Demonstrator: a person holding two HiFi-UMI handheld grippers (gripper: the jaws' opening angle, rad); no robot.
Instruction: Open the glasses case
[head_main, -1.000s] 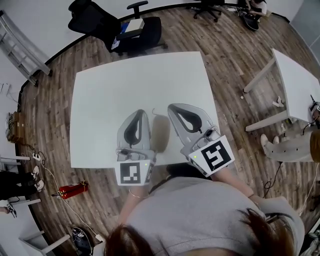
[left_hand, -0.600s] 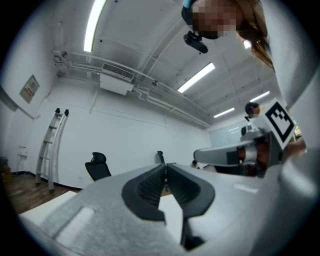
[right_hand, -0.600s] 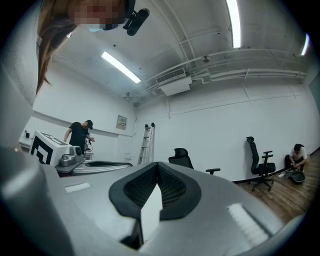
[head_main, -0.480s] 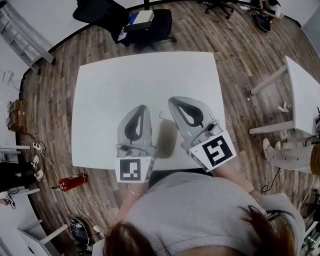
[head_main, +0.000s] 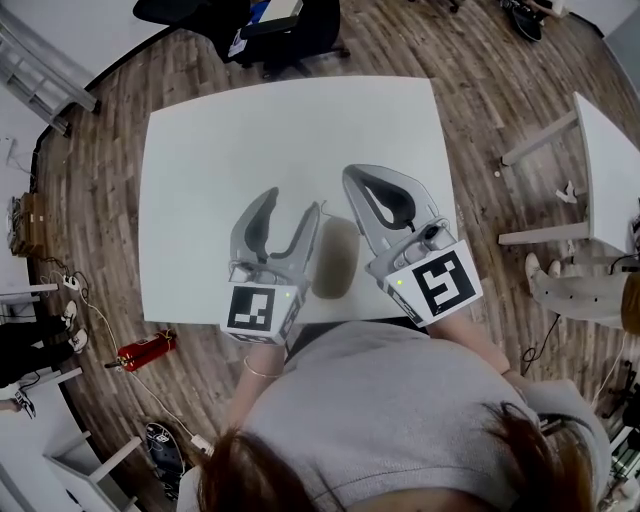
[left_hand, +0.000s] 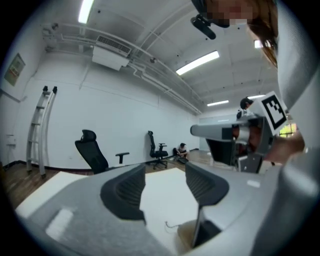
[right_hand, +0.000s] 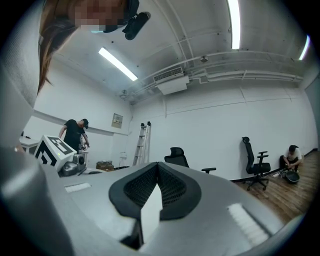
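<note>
Glasses case (head_main: 335, 258) is lying flat on the white table (head_main: 250, 130), close to the table's near edge, lid still closed. Left gripper (head_main: 292, 205) sits just left of it over the table; its jaws have just been opening, nothing between them. Right gripper (head_main: 372, 178), on the case's other side, is clenched on nothing.

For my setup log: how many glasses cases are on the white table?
1. The glasses case lies near the table's front edge, between the right gripper and the left gripper, whose empty jaws have just been opening. More could hide beneath them.
</note>
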